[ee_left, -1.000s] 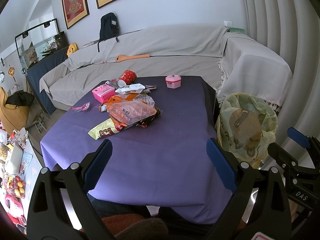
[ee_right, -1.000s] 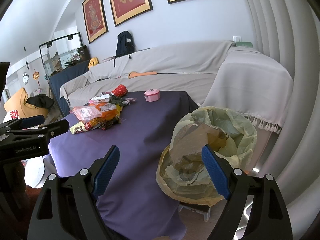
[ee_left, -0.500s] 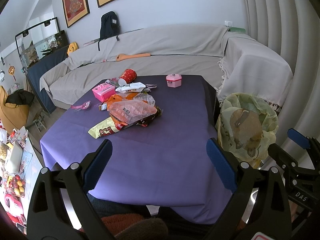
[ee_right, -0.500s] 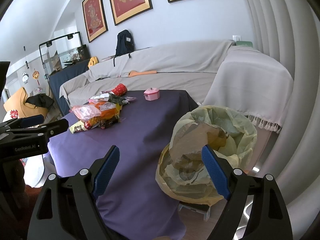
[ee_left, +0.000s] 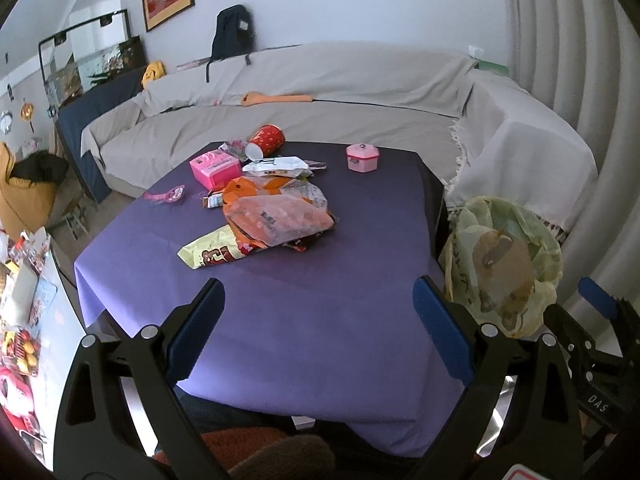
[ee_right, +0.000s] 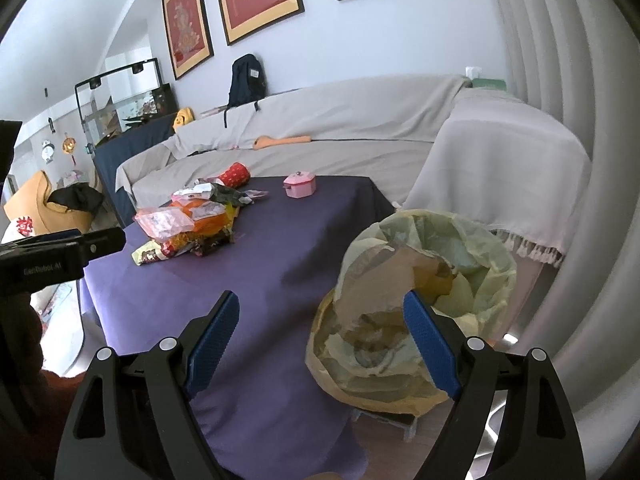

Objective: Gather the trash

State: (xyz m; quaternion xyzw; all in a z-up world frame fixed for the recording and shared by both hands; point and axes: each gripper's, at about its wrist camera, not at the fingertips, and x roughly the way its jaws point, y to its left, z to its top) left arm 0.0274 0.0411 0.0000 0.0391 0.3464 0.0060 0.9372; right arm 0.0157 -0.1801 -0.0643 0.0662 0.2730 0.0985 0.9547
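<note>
- Left wrist view: my left gripper (ee_left: 318, 328) hangs spread wide and empty over the near part of the purple tablecloth (ee_left: 304, 320). The trash pile (ee_left: 272, 216) lies well ahead near the middle of the table. The risk I see is snagging the loose cloth and dragging the heap, or catching the pink toy box (ee_left: 215, 168) and pink pot (ee_left: 362, 158) that sit near the wrappers and may not be trash. The red cup (ee_left: 267, 140) lies on its side and could roll off the far edge if nudged.
- There is plenty of bare cloth between me and the pile, so the approach is open.
- Right wrist view: my right gripper (ee_right: 322, 344) is also spread and holds nothing, hovering by the table's right edge beside the bin bag (ee_right: 424, 300). The bag's rim is crumpled and partly folded inward, so a dropped wrapper could slide off onto the floor.
- The sofa (ee_right: 360, 140) crowds the bag's far side; my left gripper shows at the view's left edge.
</note>
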